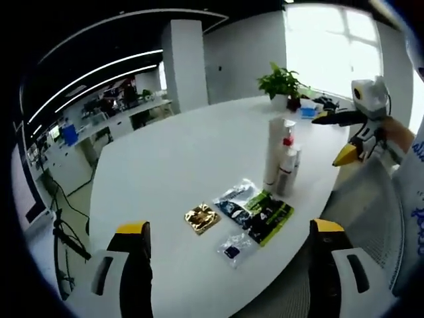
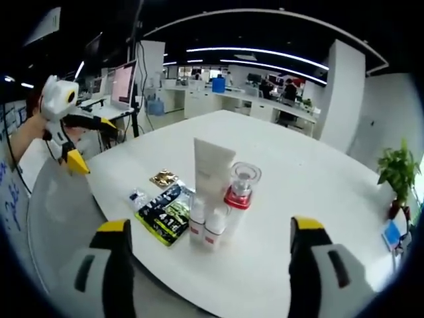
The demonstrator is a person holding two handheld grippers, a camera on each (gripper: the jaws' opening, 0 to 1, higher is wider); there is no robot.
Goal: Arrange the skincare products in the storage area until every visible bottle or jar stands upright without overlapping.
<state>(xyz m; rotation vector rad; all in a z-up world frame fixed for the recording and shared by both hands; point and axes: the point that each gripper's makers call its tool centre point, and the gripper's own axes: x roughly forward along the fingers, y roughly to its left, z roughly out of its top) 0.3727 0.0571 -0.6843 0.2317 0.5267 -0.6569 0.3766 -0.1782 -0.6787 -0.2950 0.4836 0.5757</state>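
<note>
On the white table [image 2: 311,199], sachets [image 2: 165,212] are lying flat left of the bottles [image 2: 213,192], which are standing upright, touching. Left gripper [image 1: 228,248] and right gripper [image 2: 205,248] are hovering open and empty.

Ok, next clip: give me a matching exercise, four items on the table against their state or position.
Items:
1. white tube
2. gold sachet
3. potted plant
4. clear-capped bottle

States:
A. lying flat, beside the black-green packet
B. standing, red collar
C. standing on its cap, tallest of the cluster
D. at the table's far edge

Pairs: 1-C, 2-A, 3-D, 4-B
</note>
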